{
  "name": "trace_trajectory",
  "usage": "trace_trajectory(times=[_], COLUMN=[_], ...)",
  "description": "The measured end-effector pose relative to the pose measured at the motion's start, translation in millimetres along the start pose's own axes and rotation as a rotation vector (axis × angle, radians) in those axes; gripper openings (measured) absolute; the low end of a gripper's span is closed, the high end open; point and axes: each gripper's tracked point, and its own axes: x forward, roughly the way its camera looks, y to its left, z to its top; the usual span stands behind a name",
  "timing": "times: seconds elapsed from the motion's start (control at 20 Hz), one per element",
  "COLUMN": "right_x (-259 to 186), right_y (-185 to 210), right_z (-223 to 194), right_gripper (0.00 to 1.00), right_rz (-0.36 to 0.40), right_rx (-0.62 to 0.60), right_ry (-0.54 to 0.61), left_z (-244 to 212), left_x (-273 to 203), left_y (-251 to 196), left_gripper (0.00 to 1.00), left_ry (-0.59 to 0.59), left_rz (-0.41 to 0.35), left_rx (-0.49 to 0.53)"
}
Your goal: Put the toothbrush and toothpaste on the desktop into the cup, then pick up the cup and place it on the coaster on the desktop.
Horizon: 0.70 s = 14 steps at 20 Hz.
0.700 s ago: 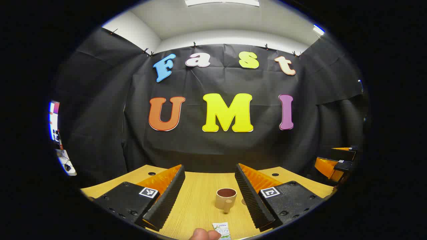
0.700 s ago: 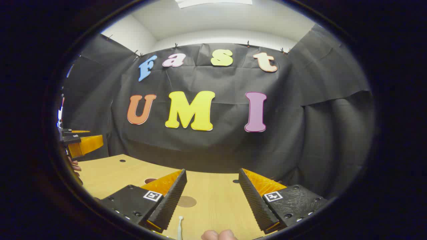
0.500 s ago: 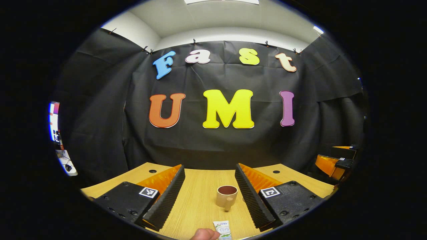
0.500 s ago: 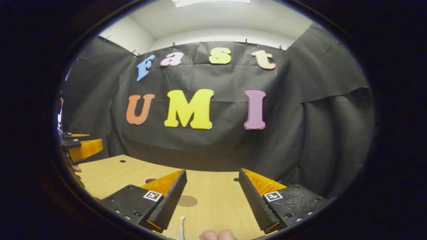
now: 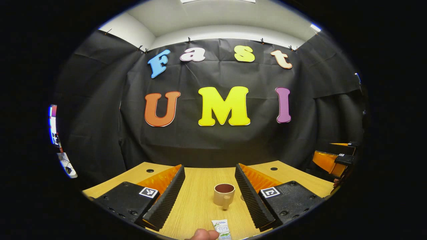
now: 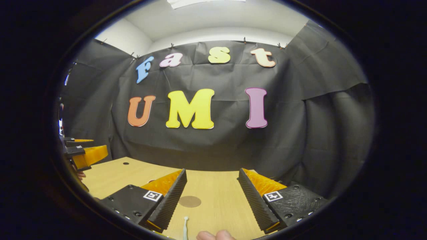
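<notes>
Over the last moment I tip both tools slightly down and forward, left tool [image 5: 208, 196] and right tool [image 6: 211, 198] spread apart and holding nothing, so the cup [image 5: 224, 194], toothpaste [image 5: 222, 229], toothbrush [image 6: 185, 228] and bare coaster [image 6: 189, 201] on the table [image 5: 200, 206] sit a little fuller in view.

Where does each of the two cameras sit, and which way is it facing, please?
Left gripper view: rides on the left tongs, facing the booth wall along the desk; cup and toothpaste ahead; own open fingers and a fingertip show, right tongs at far right.
Right gripper view: rides on the right tongs, facing the same wall; coaster and toothbrush ahead; own open fingers show, left tongs at far left.
Shared: desk, wall, each other's tongs.
</notes>
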Motion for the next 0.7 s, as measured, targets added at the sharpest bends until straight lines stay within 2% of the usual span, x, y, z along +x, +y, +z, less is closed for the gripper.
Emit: trace_trajectory(times=[0.1, 0.15, 0.2, 0.4, 0.5, 0.7], right_x=[-1.2, -0.7, -0.3, -0.5, -5.2, -12.0], right_y=[2.6, 4.5, 6.0, 7.7, 5.8, 1.8], right_z=[-5.3, -9.9, -17.4, -39.1, -50.2, -60.9], right_gripper=[0.96, 0.96, 0.96, 0.96, 0.94, 0.95], right_rz=[0.008, 0.011, 0.015, 0.014, 0.007, -0.005], right_rx=[0.006, 0.006, -0.001, -0.027, -0.026, -0.019], right_ry=[0.008, 0.019, 0.036, 0.087, 0.106, 0.116], left_z=[-7.5, -13.6, -21.5, -51.6, -86.5, -150.3], left_x=[0.6, 0.6, -1.6, -10.7, -22.8, -49.8], left_y=[-0.1, -1.1, -2.4, -3.5, -12.1, -28.4], left_gripper=[0.95, 1.0, 0.95, 0.96, 0.96, 0.96], left_ry=[0.024, 0.044, 0.071, 0.165, 0.27, 0.442], left_rz=[0.001, 0.0, -0.005, -0.006, -0.024, -0.045], left_rx=[0.007, 0.009, 0.015, 0.014, -0.017, -0.011])
